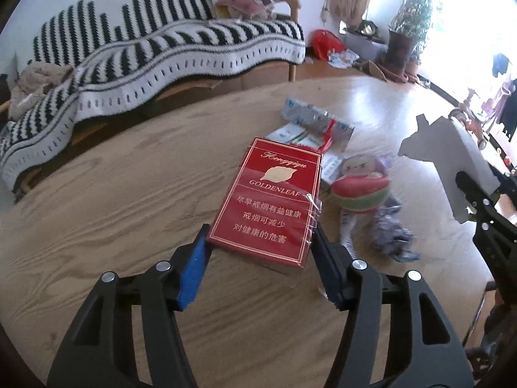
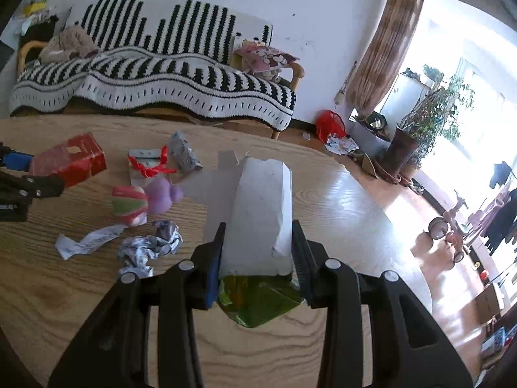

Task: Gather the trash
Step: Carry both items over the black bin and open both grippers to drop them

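A red cigarette pack (image 1: 269,202) is being bracketed by the left gripper (image 1: 258,237) on the wooden table (image 1: 113,194). The pack is seen as a flat red box with thin gold border lines, a gold leaf emblem, the word GOLDENLEAF and white Chinese print on its lower half; loose clear wrap is seen peeling at its right edge. Its long axis is being pointed away from the gripper, toward the far side, leaning slightly right. The left jaws are being held spread, one blue pad at each near corner of the pack; whether the pads are touching it cannot be told.

A white torn carton (image 2: 258,213) is being pinched between the pressed-in fingers of the right gripper (image 2: 258,242). The carton is seen as plain white card with ragged edges, a green and yellow printed face showing at its near end. Its long axis is being pointed forward and upward, away from the gripper.

Right of the pack, more litter is being left lying: a pink-green-purple soft toy (image 1: 360,182), a crumpled grey paper (image 1: 392,229), a silver wrapper (image 1: 318,121) and a red ribbon (image 2: 152,166). A striped sofa (image 2: 155,77) is being seen at the far side.
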{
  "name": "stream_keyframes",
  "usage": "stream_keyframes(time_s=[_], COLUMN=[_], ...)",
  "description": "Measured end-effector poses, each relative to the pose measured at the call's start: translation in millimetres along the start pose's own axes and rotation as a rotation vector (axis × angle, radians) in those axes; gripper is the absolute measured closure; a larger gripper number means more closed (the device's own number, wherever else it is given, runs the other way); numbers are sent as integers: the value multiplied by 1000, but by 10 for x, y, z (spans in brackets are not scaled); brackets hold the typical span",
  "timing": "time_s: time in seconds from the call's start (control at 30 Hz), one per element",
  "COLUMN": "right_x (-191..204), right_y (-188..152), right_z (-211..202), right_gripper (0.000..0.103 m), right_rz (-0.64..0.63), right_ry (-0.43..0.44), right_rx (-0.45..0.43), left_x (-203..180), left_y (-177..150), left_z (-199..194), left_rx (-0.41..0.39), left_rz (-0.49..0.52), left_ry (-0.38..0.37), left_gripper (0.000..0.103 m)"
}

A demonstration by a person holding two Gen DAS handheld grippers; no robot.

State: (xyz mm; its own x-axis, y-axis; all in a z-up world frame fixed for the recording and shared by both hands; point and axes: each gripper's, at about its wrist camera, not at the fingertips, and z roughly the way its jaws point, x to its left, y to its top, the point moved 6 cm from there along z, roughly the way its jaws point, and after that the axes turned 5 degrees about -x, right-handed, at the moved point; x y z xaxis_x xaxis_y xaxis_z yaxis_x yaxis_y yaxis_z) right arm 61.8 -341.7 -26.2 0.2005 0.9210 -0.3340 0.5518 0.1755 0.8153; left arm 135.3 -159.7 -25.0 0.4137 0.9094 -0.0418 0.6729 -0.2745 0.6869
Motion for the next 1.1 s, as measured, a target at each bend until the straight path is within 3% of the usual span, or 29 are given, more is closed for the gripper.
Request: stream_keyframes(time_s=[0.17,0.3,0.43,0.57,0.87,0.97,1.1], right_x=[-235,-575,-977,-1379,-2315,-2487,-2514], right_y=[37,-55,-302,-603,-1653,-2215,-3064], right_z=[-430,-728,-1031,-1392,-1979,-1980,-1883], right_gripper=[65,65,65,65,65,65,65], right_rz=[66,223,376,419,528,594,673], right_ry=[24,126,213,190,77,85,92], right_rx=[-28,-6,26,37,116,211,378], left_x=[-67,-320,-931,-1652,-3132,-3520,-3906], left_y=[72,70,-140,-477,-1233,-1586,-2167], left_z=[-547,-966,-1291,-1372,-1329,-1164,-770], left_rx=[-61,-95,-100,-63,62,140,302], left_rz=[-23,-18,61,123,264,332,412], left_ry=[1,-41,-125,-218,-380,-400,-419], left_gripper=[44,44,44,44,44,44,44])
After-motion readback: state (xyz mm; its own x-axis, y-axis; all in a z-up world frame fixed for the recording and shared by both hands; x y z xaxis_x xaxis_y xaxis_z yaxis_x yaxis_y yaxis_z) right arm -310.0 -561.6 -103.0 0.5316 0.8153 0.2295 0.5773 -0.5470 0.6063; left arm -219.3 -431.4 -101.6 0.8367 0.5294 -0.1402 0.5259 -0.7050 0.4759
